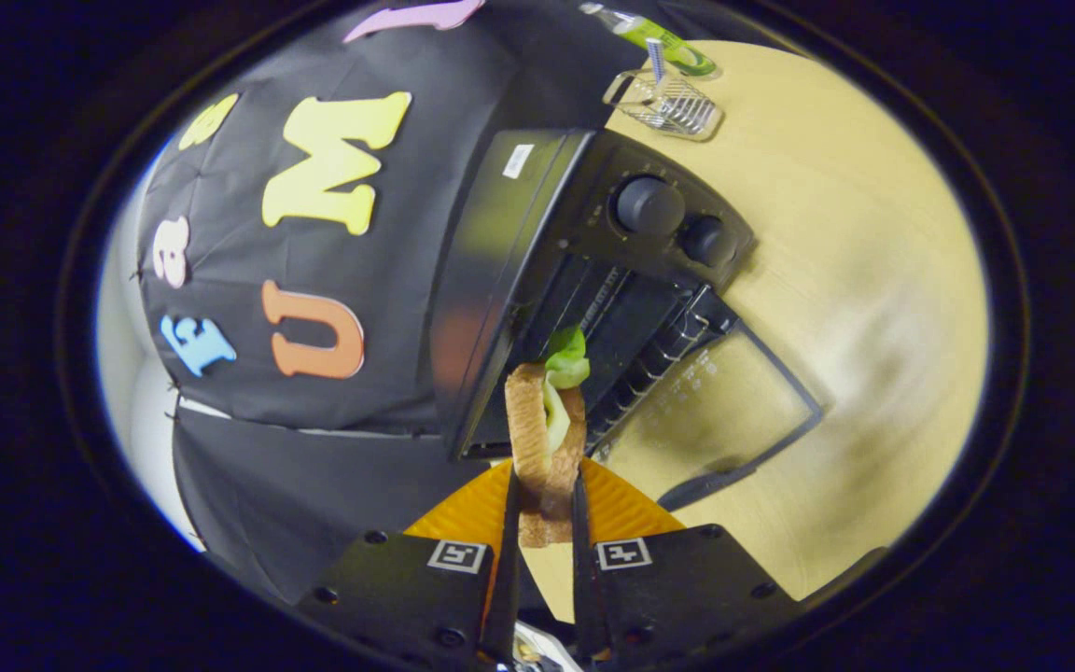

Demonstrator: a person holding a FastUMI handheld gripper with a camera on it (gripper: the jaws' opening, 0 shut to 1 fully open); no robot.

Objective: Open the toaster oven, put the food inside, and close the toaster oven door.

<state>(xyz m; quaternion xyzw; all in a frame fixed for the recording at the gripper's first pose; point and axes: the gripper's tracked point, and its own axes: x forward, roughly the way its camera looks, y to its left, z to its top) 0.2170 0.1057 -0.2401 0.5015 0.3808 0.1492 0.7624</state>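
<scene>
My gripper [545, 495] is shut on a sandwich [545, 439], two slices of bread with green lettuce sticking out at its far end. Both fingers press on the bread from either side. The view is rolled, so the table stands tilted. Just beyond the sandwich is the black toaster oven [584, 271] with two round knobs [649, 205]. Its glass door [724, 401] lies folded down flat on the table, and the wire rack [649, 355] shows in the open cavity. The lettuce tip reaches toward the oven's mouth.
The oven stands on a light wooden table [855, 280]. Beyond the oven are a small wire rack holder [673, 105] and a green bottle [663, 42] lying near the table's far edge. An orange ridged plate [463, 513] lies under the fingers.
</scene>
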